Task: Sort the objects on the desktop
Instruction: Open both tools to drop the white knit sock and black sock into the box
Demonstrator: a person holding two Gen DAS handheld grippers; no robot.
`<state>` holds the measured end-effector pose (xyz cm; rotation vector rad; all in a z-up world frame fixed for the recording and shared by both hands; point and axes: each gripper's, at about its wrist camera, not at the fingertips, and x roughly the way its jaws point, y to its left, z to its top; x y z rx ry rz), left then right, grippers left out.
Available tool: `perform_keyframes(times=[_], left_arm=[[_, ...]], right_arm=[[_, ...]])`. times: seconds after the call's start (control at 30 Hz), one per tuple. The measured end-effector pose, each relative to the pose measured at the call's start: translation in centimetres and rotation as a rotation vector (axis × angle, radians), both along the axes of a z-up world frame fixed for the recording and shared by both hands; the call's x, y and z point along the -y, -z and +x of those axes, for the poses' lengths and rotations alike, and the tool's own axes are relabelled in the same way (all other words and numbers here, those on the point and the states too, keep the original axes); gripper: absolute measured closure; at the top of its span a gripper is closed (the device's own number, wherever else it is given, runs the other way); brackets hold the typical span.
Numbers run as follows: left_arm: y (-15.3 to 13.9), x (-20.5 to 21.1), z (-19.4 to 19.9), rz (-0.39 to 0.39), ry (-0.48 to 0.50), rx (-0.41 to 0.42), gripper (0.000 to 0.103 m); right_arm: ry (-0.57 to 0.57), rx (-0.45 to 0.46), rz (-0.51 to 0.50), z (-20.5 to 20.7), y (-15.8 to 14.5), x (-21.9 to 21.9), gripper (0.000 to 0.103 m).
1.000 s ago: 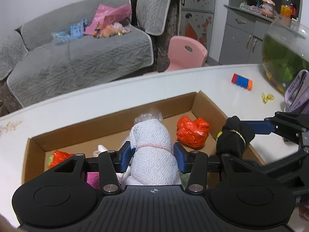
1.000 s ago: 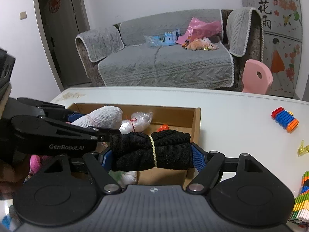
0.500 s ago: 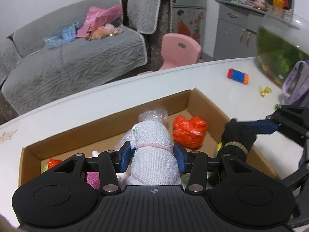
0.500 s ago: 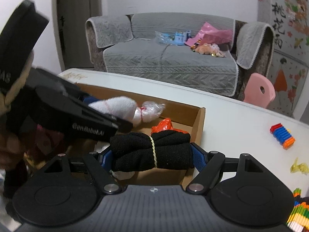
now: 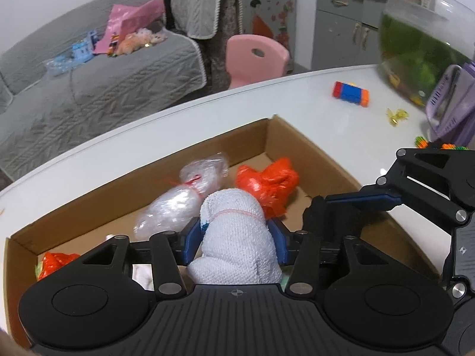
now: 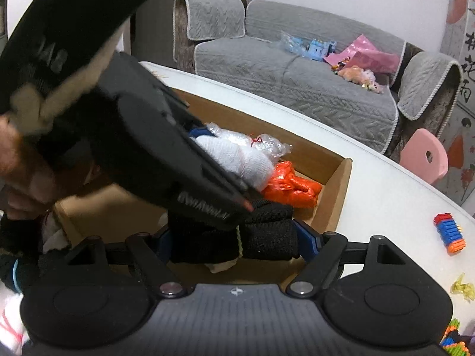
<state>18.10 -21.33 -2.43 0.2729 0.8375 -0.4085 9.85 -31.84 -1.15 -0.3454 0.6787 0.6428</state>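
Over the cardboard box [image 5: 299, 145], opening left fingers [image 5: 192, 237] flank a white roll [image 5: 234, 237] (pink-banded).

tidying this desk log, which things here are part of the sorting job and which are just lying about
In the job:
- white sock roll, between the left gripper pads, jaws opening
- black sock roll in the right gripper
- cardboard box
- orange bag
- clear bag

Lying about:
- fish bowl
- pink chair
- sofa
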Motion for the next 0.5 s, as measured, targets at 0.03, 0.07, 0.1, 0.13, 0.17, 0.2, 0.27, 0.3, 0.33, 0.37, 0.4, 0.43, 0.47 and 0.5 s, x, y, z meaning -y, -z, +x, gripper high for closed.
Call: perform_keyframes(times=[0.03, 0.07, 0.1, 0.13, 0.17, 0.2, 0.27, 0.3, 0.33, 0.37, 0.4, 0.43, 0.47, 0.5], left_arm=[[0.0, -0.3, 0.1, 0.002, -0.014, -0.001, 0.047], [0.0, -0.6, 0.3, 0.008, -0.026, 0.004, 0.047], [0.0, -0.8, 0.4, 0.013, -0.035, 0.007, 0.047], [0.0, -1.1, 0.4, 0.017, -0.043, 0.008, 0.047], [0.0, -1.2, 0.5, 0.02, -0.051, 0.009, 0.047], [0.0, -1.5, 0.5, 0.021, -0.059, 0.009, 0.047], [0.0, -1.9, 0.5, 0.02, -0.078, 0.009, 0.043], [0.0, -2.0, 0.4, 0.019, -0.083, 0.011, 0.042], [-0.2, -2.0, 0.2, 0.016, -0.078, 0.014, 0.042], [-0.4, -2.0, -0.2, 0.02, -0.071, 0.023, 0.042], [-0.6, -2.0, -0.6, 0.03, -0.07, 0.038, 0.041], [-0.8, -1.9, -1.0, 0.037, -0.068, 0.052, 0.036], [-1.1, -1.9, -1.3, 0.036, -0.062, 0.065, 0.033], [-1.6, -2.0, -1.9, 0.032, -0.058, 0.08, 0.028]], right_arm=[[-0.002, 0.0, -0.002, 0.1, 0.0, -0.2, 0.026], [-0.004, 0.001, -0.003, 0.2, 0.0, -0.5, 0.026], [-0.005, 0.006, -0.004, 0.3, -0.1, -0.8, 0.026], [-0.004, 0.007, -0.005, 0.3, 0.0, -0.9, 0.026], [-0.002, 0.006, -0.004, 0.3, 0.0, -1.1, 0.026], [0.0, 0.007, -0.002, 0.4, 0.0, -1.3, 0.026], [0.008, 0.003, 0.003, 0.5, 0.1, -1.3, 0.026], [0.014, 0.001, 0.004, 0.4, 0.2, -1.4, 0.025], [0.018, 0.0, 0.004, 0.4, 0.2, -1.3, 0.024], [0.02, 0.002, 0.001, 0.2, 0.2, -1.3, 0.022], [0.022, 0.01, -0.003, 0.0, 0.2, -1.2, 0.019], [0.023, 0.018, -0.005, 0.0, 0.1, -1.1, 0.019], [0.027, 0.028, -0.007, -0.3, 0.0, -1.0, 0.018], [0.032, 0.039, -0.001, -0.6, -0.2, -0.8, 0.015]])
